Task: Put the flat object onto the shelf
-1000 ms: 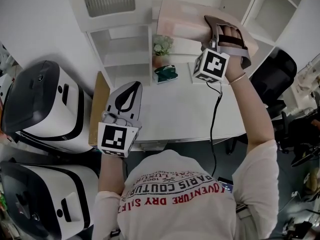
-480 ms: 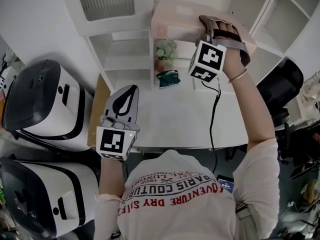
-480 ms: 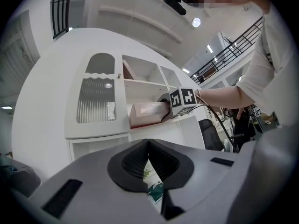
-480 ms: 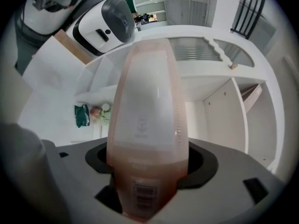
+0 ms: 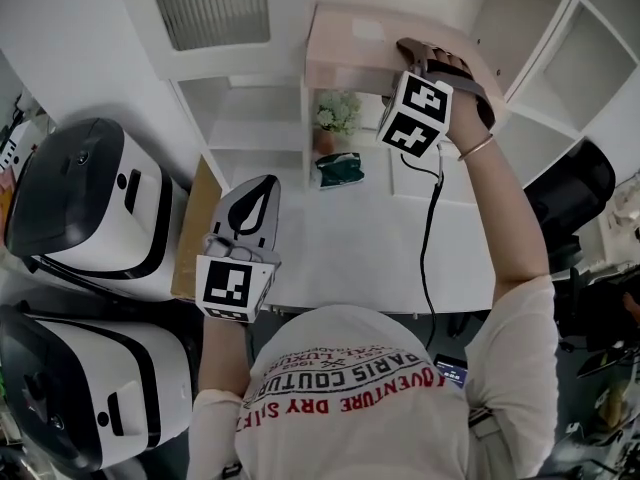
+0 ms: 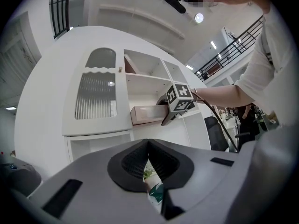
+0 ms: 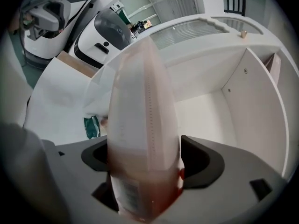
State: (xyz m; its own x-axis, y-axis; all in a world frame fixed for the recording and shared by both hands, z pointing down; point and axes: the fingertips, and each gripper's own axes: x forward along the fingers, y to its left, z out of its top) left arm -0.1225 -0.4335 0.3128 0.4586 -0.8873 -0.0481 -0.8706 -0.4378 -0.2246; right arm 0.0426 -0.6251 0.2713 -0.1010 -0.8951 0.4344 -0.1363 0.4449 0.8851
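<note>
The flat object is a pale pink box (image 5: 360, 38). It lies flat in an open compartment of the white shelf unit (image 5: 520, 28), its near end sticking out over the board. My right gripper (image 5: 422, 54) is at that near end, raised above the desk. In the right gripper view the box (image 7: 142, 115) stands edge-on between the jaws, which are opening, with a dark gap showing at the left jaw. The left gripper view shows the box (image 6: 147, 114) and the right gripper (image 6: 170, 118) at the shelf. My left gripper (image 5: 258, 190) hangs shut and empty over the desk's left edge.
On the white desk (image 5: 370, 238) stand a small potted plant (image 5: 335, 118) and a green packet (image 5: 340, 168). A black cable (image 5: 430, 218) hangs from the right gripper. Two white machines (image 5: 90, 208) (image 5: 80, 388) sit at the left, a black chair (image 5: 565, 193) at the right.
The right gripper has carried the pink box up and farther into the shelf compartment. The left gripper has stayed almost where it was.
</note>
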